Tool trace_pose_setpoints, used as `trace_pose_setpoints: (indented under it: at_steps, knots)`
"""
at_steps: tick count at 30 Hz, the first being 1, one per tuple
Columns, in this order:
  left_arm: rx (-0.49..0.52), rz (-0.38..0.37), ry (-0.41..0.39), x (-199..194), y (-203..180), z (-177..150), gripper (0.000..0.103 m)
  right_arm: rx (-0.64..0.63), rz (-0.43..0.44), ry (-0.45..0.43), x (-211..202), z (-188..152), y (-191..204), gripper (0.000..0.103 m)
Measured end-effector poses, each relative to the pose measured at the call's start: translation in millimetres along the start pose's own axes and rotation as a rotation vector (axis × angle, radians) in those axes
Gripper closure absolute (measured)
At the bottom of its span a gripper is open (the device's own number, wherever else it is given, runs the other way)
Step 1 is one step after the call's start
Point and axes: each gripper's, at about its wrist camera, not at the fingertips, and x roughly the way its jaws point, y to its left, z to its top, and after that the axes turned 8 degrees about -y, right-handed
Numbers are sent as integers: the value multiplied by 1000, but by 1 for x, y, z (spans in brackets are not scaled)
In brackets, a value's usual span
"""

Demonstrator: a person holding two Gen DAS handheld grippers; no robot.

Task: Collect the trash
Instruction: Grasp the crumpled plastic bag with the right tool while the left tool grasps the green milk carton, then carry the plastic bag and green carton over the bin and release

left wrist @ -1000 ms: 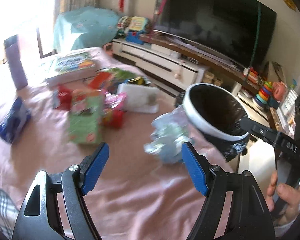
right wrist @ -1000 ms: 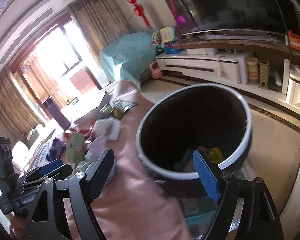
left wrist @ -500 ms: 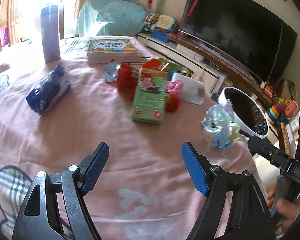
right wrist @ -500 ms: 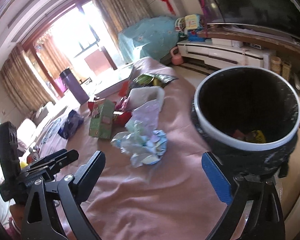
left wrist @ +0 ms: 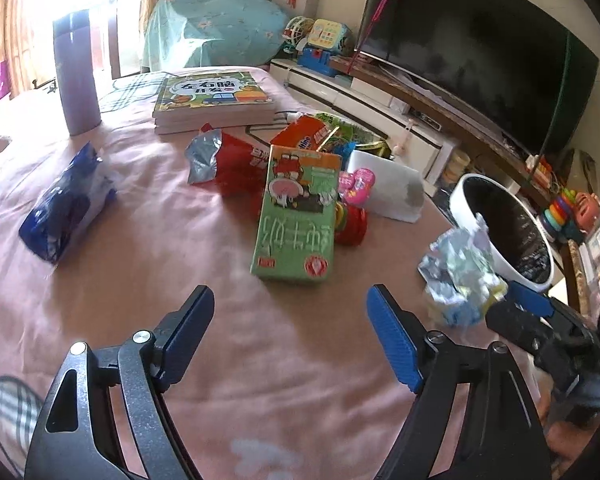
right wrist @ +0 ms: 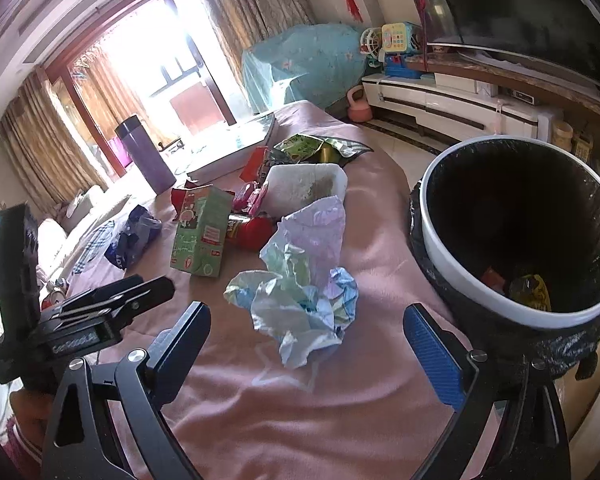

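A crumpled pale paper wad lies on the pink tablecloth just ahead of my open, empty right gripper; it also shows in the left wrist view. A white-rimmed, black-lined trash bin stands off the table's right edge with wrappers inside. My left gripper is open and empty, short of a green carton. Behind the carton lie a red snack bag, a pink wrapper, a red can and a white styrofoam tray. A blue packet lies to the left.
A purple tumbler and a stack of books stand at the table's far side. The right gripper's body shows low right in the left wrist view. A TV and a low cabinet line the wall beyond.
Both grippers have pulled back from the bin over the table. The paper wad now sits centred ahead of the right gripper, and the left view has swung to the carton and wrappers.
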Motion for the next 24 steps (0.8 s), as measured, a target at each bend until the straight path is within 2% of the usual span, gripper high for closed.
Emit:
trace_pose_setpoints:
  at_steps: [5,9,10,11,12,14,15,17,18,24]
  knots:
    - [-7,12,10,17,4,8,22,1,2,13,9,3,-1,6]
    - [-9,17,-12,22,7,13,23,-4,2,14,14,5,-2,8]
    - [-5,12,-20,23,6,13,26,-4,3,15,15,5,-1,13]
    - [1,5,-21,25,5,14,40,-2,3,20,17,4,-2,17]
    - [12,-13,-10,28,3,13,55,0,5,24,18,4,-3,26]
    - [28,-24,-6,30,1,12,54,10,16,35,20,2,-4,40]
    - [45,-23,-13,28,-2,11,55,10,20,36,20,2,-4,53]
    - [65,-36,-21,23,-5,9,55,-9,6,27,16,1,-1,66]
    - [69,-45,-26,18,-7,7,55,-14,5,24,14,1,0,78]
    - [78,-81,-44,-7,-15,1,56,-8,10,-5,-4,2,-3,83]
